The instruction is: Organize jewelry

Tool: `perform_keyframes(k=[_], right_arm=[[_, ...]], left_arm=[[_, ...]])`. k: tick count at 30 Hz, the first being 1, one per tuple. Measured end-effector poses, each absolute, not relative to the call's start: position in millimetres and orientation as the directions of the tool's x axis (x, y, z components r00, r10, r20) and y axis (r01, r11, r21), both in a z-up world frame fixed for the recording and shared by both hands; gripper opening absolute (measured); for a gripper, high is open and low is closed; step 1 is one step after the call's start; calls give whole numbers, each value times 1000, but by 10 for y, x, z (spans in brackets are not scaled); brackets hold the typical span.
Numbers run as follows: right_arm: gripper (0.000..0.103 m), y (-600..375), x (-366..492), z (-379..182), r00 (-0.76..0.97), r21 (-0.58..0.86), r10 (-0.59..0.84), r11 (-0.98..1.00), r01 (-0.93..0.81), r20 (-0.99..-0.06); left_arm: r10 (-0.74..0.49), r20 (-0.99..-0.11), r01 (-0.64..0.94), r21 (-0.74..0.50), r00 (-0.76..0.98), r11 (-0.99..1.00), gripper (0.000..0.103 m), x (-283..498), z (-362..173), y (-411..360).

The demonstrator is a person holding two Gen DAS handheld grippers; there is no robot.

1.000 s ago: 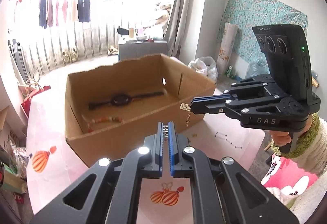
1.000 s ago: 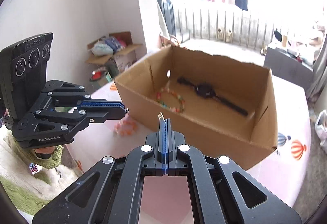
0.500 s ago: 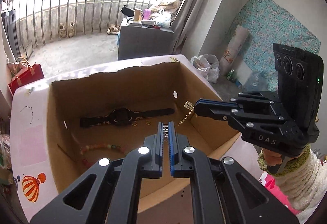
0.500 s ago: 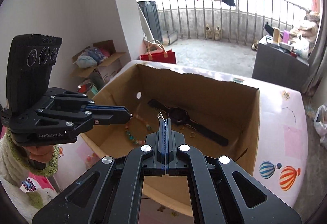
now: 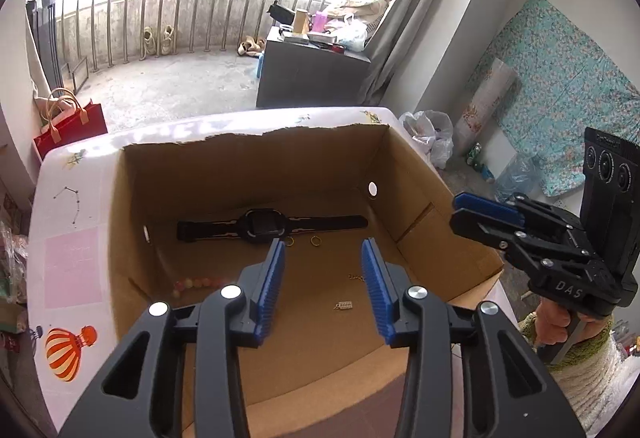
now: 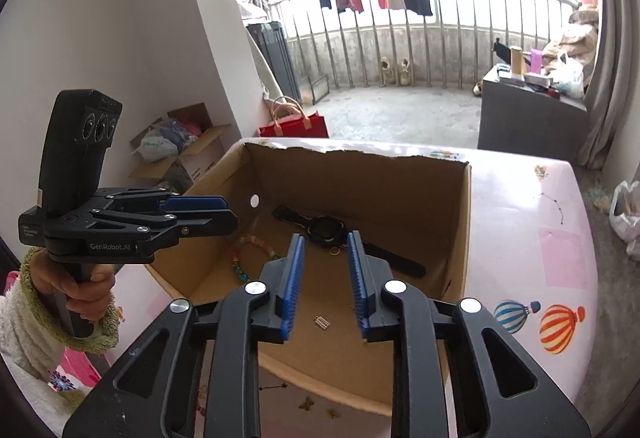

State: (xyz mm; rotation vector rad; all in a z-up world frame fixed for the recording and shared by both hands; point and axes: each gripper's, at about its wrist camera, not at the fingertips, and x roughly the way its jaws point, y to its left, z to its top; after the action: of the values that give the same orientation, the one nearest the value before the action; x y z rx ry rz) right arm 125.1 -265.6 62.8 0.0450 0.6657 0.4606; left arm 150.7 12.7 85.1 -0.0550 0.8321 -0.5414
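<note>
Left wrist view shows the left gripper over the cardboard box, its jaws having just been opening and now spread with nothing between them; the gold chain lies loose on the box floor below. Near it lie a black watch, two small rings and a beaded bracelet. Beside it the right gripper has also just been parting its jaws, empty, above the same chain
</note>
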Motion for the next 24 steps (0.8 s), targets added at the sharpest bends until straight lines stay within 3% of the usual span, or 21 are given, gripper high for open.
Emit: perform_keyframes(k=[5, 11, 14, 18, 24], right_arm=[[47, -2686, 576, 771, 733, 212, 447, 893, -397, -513], [48, -2563, 128, 422, 661, 318, 486, 874, -368, -572], [48, -2441, 114, 127, 600, 376, 502, 864, -334, -622], [47, -2285, 153, -142, 568, 371, 461, 887, -274, -682], [47, -2172, 207, -308, 557, 350, 429, 903, -247, -711]], left_arm=[[-453, -658, 438, -203, 602, 876, 55, 883, 969, 396], [-470, -670, 453, -218, 575, 864, 62, 155, 746, 544], [-444, -720, 450, -202, 533, 870, 62, 11, 402, 443], [-417, -770, 404, -227, 483, 886, 61, 3, -50, 306], [-398, -773, 405, -201, 493, 892, 58, 41, -284, 90]])
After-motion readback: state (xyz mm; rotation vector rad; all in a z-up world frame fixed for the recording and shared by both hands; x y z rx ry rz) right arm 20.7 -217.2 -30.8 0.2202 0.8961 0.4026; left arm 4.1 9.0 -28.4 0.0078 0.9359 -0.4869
